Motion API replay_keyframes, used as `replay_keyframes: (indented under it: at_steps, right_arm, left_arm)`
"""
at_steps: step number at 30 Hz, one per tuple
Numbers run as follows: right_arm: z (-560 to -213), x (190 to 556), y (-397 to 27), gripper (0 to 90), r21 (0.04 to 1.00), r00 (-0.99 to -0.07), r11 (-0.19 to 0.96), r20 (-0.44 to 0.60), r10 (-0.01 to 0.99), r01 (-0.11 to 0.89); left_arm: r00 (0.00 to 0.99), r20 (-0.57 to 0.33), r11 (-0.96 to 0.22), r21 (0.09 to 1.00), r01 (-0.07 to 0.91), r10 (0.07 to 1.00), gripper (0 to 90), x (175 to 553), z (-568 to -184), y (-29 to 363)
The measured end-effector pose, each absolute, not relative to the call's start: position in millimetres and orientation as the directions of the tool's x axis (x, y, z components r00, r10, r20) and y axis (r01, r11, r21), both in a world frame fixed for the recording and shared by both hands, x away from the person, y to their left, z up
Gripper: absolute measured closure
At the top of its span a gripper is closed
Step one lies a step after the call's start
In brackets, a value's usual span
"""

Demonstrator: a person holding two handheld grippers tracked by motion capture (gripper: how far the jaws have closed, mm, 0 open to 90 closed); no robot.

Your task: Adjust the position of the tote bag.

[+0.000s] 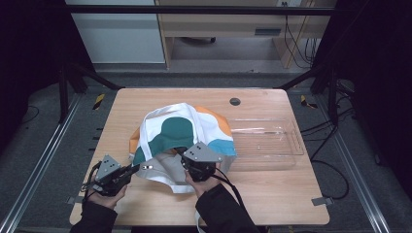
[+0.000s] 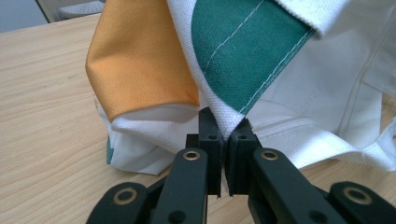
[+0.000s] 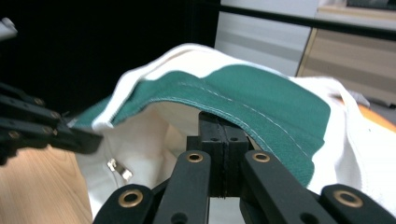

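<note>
Both grippers, left point(image 2: 228, 140) and right point(image 3: 224, 128), clamp the canvas bag's point(image 1: 180, 131) rim; table point(image 1: 272, 194) beneath.

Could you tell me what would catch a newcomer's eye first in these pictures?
Most striking is the white cloth bag with green, orange and blue patches, bunched mid-table with its mouth lifted open. The left hand-held gripper pinches its rim at the near left edge, and the right hand-held gripper is shut on the upper green-lined rim. Beside the bag, to its right, lies a clear plastic tray.
</note>
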State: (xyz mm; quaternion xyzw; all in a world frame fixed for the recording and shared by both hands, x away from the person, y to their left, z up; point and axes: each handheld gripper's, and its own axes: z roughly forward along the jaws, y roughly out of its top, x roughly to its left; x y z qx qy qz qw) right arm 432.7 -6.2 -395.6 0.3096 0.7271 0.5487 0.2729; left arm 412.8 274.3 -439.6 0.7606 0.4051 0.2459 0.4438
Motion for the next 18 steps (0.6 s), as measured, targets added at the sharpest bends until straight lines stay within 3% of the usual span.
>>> replay_keyframes:
  at_steps: [10,18]
  right_arm:
    - [-429,435,-23,90.0,0.949,-0.632,0.207,-0.010,0.775,0.239]
    - [-403,434,-23,90.0,0.969,-0.624,0.177,-0.033,0.780,0.170]
  left_arm:
    - [0.548,0.012,-0.275,0.874,0.401,0.837,86.8,413,-440,276]
    - [0.550,0.026,-0.289,0.871,0.398,0.835,86.7,413,-440,274]
